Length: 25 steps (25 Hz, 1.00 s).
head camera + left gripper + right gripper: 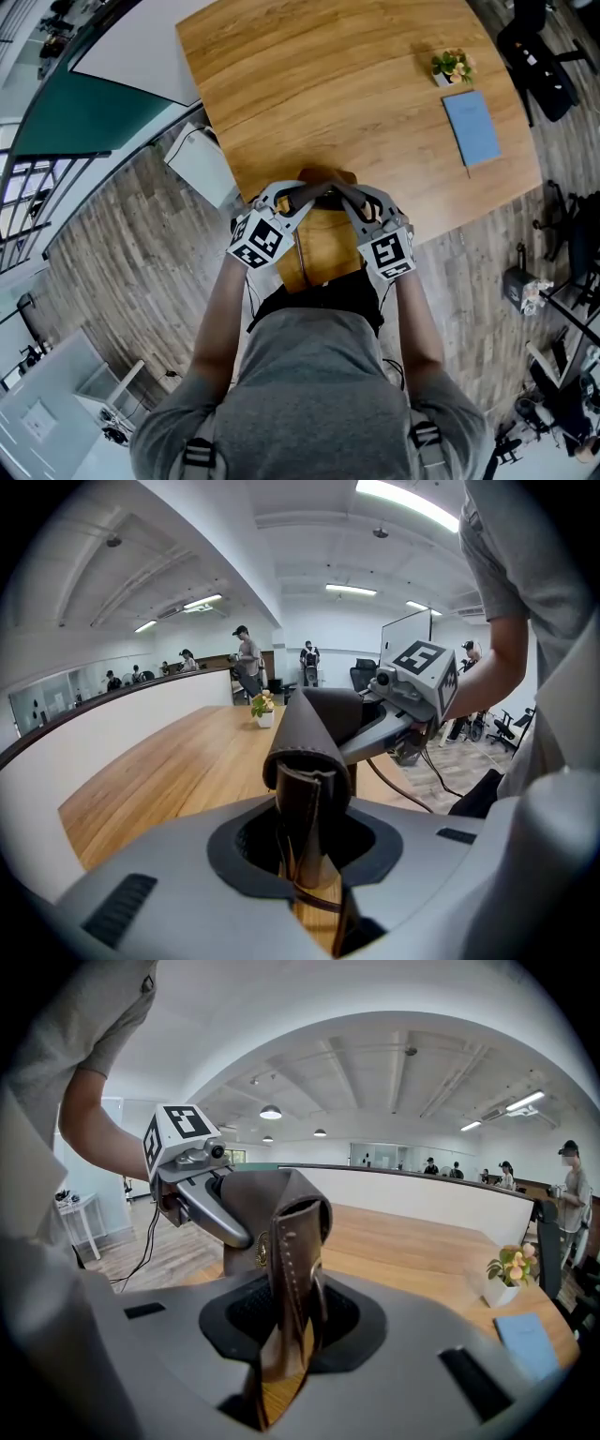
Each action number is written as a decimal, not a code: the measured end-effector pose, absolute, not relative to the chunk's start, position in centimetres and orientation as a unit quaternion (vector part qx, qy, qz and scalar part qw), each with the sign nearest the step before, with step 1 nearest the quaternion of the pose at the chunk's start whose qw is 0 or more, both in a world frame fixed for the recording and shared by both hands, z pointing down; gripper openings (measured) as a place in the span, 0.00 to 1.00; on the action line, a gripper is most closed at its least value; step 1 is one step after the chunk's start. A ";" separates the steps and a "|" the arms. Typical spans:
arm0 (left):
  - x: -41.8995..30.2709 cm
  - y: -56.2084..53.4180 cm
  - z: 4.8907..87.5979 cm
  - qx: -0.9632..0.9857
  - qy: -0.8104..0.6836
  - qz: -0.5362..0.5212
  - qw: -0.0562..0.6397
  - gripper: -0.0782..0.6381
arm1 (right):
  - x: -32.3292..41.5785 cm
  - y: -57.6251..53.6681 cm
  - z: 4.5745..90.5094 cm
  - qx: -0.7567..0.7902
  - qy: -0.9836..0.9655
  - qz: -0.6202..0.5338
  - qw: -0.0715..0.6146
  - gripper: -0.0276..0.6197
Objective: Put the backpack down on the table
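Note:
A brown leather backpack (319, 246) hangs at the near edge of the wooden table (356, 94), right in front of the person's body. My left gripper (302, 194) and right gripper (345, 195) meet above it, each shut on a strap. In the left gripper view a dark folded strap (307, 761) stands pinched in my left gripper (305, 829), with the right gripper (412, 682) just beyond. In the right gripper view a stitched strap (292, 1232) is clamped in my right gripper (286, 1321), and the left gripper (187, 1162) is close behind it.
A small potted plant (452, 67) and a blue notebook (472, 127) lie at the table's far right. A white box (202, 161) stands on the floor by the table's left edge. Office chairs (536, 56) are off to the right. People stand in the background.

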<state>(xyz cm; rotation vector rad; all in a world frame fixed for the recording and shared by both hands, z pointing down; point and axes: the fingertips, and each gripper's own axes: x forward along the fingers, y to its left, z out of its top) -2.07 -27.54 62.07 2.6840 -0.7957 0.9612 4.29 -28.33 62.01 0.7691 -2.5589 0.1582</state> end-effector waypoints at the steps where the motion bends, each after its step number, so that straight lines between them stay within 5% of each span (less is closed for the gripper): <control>1: -2.1 -27.6 62.3 0.902 -0.268 0.325 0.091 0.24 | 4.4 -28.4 62.4 0.279 -0.929 0.060 0.234 0.15; 25: -2.2 -27.4 65.6 0.891 -0.253 0.364 0.098 0.26 | 4.4 -28.6 65.6 0.264 -0.920 0.068 0.282 0.20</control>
